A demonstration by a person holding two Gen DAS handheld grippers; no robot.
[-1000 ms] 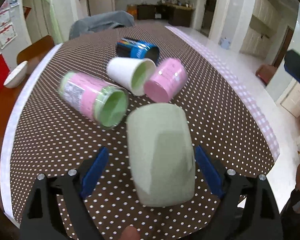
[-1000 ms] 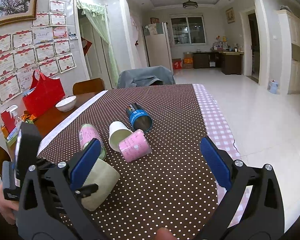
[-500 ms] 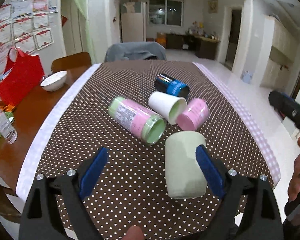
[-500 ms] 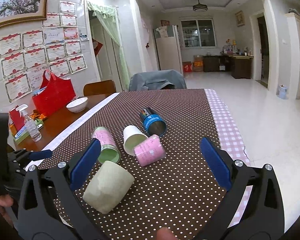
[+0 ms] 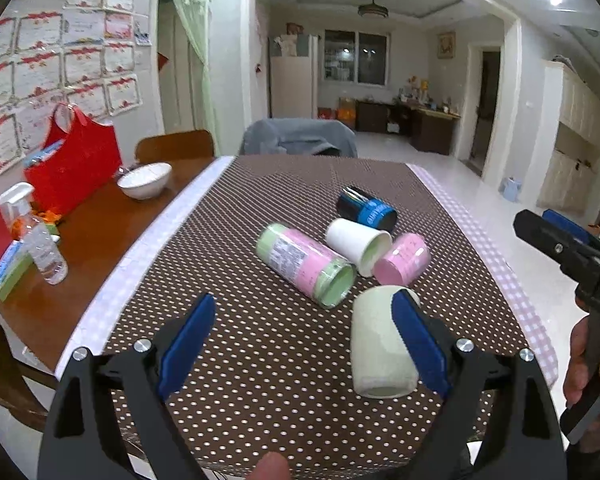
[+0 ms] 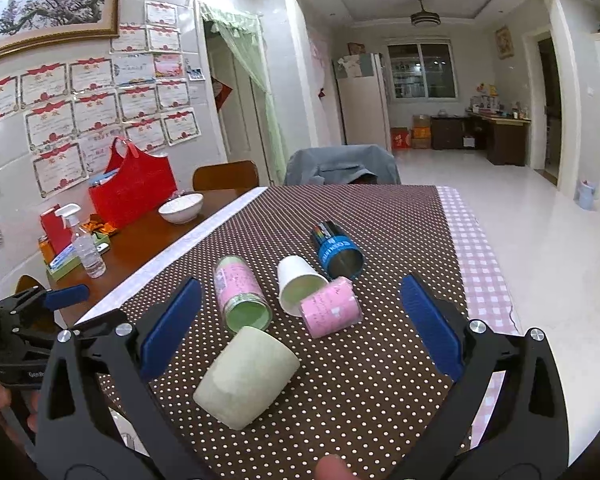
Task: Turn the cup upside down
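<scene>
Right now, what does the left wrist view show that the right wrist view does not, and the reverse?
Only the left wrist view shows the right gripper at its right edge. Only the right wrist view shows the framed blossom painting and the left gripper at its left edge. Both show the pale green ceramic cup lying on its side, free of open jaws, the red bag and the white bowl.

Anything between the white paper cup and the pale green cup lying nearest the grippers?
Yes. In the right wrist view the small pink cup and the mouth of the tall pink-and-green cup lie between the white paper cup and the pale green cup.
</scene>
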